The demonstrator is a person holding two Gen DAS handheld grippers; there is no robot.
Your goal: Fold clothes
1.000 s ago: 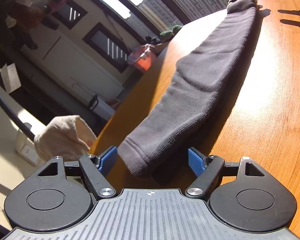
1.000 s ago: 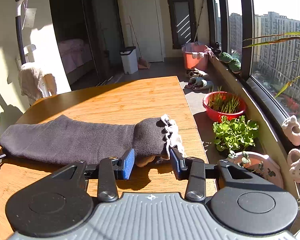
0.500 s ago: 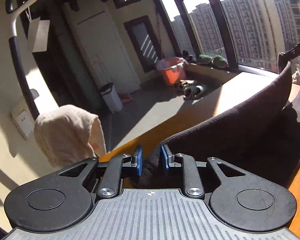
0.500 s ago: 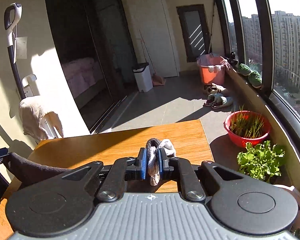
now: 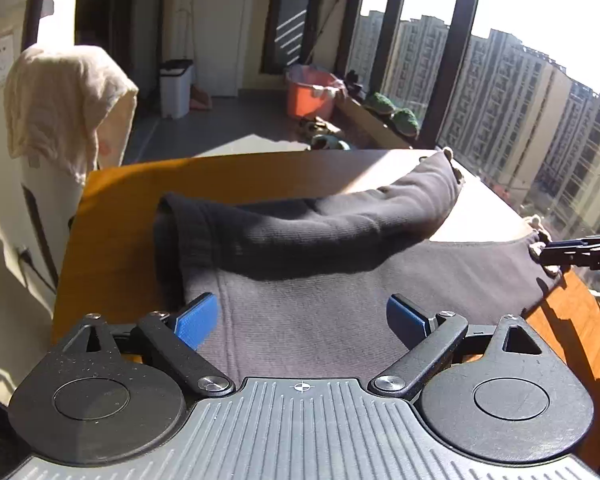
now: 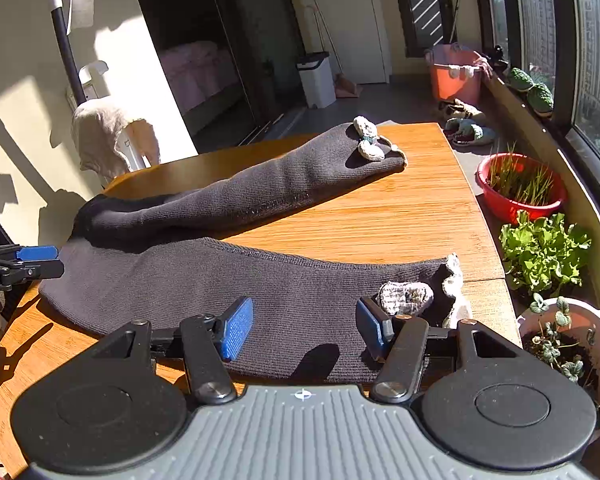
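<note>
- Left wrist view: my left gripper [image 5: 302,320] has its jaws spread wide, with nothing between the blue pads [image 5: 196,320].
- The dark grey garment [image 5: 340,280] lies on the table [image 5: 112,248] directly under and ahead of the jaws. One long part is folded back over the rest, and its pale-trimmed end points toward the window.
- The right gripper's tip [image 5: 580,250] enters from the right edge, next to the garment's far end.
- A cream cloth [image 5: 64,108] hangs at the left, off the table.
- Right wrist view: my right gripper [image 6: 304,326] is also spread and holds nothing.
- The garment [image 6: 220,280] lies in two long bands across the table [image 6: 400,216]. The near band sits beneath the jaws, with a pale knitted ornament [image 6: 406,298] just beside the right pad.
- The left gripper [image 6: 32,262] shows at the left edge by the fold.
</note>
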